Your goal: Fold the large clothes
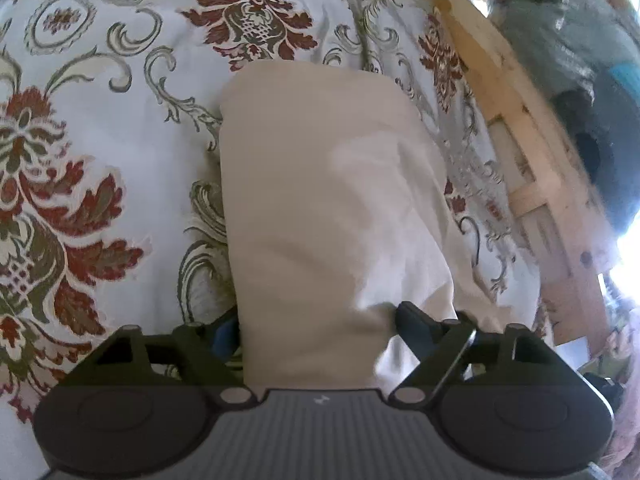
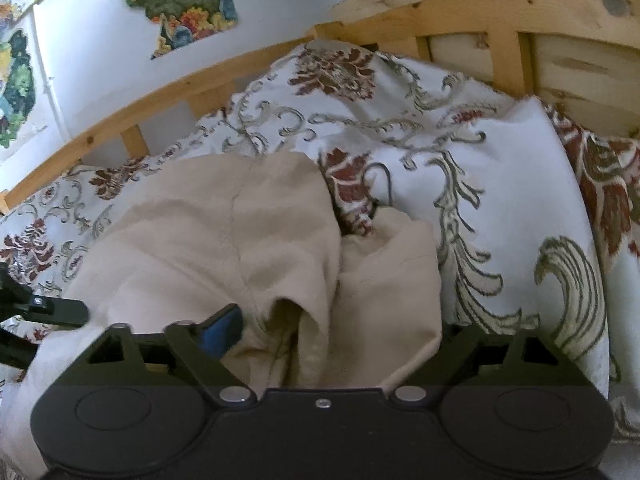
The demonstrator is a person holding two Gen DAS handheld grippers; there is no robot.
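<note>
A beige garment (image 1: pixel 320 200) lies on the floral bedspread (image 1: pixel 100 120) and runs away from my left gripper (image 1: pixel 316 332). Its near end is bunched between the left jaws, which are closed on the cloth. In the right wrist view the same beige garment (image 2: pixel 224 240) is folded over and its near edge sits between the jaws of my right gripper (image 2: pixel 340 328), which grips the cloth. The right-hand finger there is hidden under the fabric. The left gripper's tip (image 2: pixel 52 312) shows at the left edge of the right wrist view.
The wooden bed frame (image 1: pixel 532 184) runs along the right of the left wrist view and across the back of the right wrist view (image 2: pixel 440 12). A pillow in the same floral cloth (image 2: pixel 500 200) lies right of the garment. Pictures (image 2: pixel 180 0) hang on the wall.
</note>
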